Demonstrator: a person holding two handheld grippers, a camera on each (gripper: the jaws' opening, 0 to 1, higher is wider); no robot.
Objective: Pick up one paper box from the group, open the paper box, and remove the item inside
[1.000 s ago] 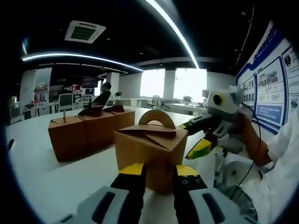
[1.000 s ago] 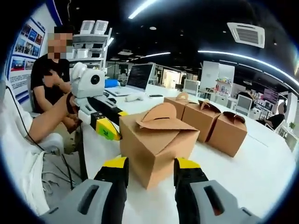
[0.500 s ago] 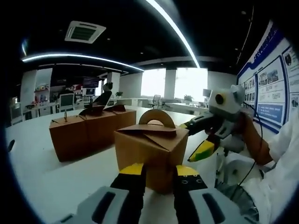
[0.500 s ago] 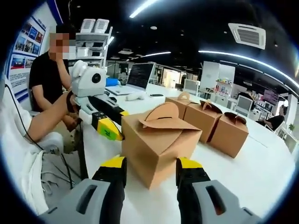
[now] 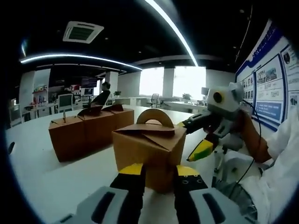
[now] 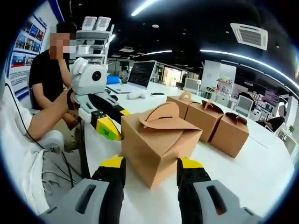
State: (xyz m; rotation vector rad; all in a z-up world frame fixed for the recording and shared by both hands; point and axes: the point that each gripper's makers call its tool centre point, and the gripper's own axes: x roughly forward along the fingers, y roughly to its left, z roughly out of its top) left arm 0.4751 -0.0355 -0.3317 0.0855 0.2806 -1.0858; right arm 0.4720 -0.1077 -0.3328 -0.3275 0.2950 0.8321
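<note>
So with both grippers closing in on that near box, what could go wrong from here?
1. The near brown paper box with the arched handle sits loose on the white table; a one-sided push from the left gripper or right gripper might slide or tip it.
2. Its folded top flaps still look interlocked, so pulling the handle could tear the paper.
3. The row of three brown boxes stands close behind and could get bumped.

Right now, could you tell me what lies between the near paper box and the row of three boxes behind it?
Nothing: in the right gripper view, a bare strip of white table separates the near paper box from the row of three boxes.
</note>
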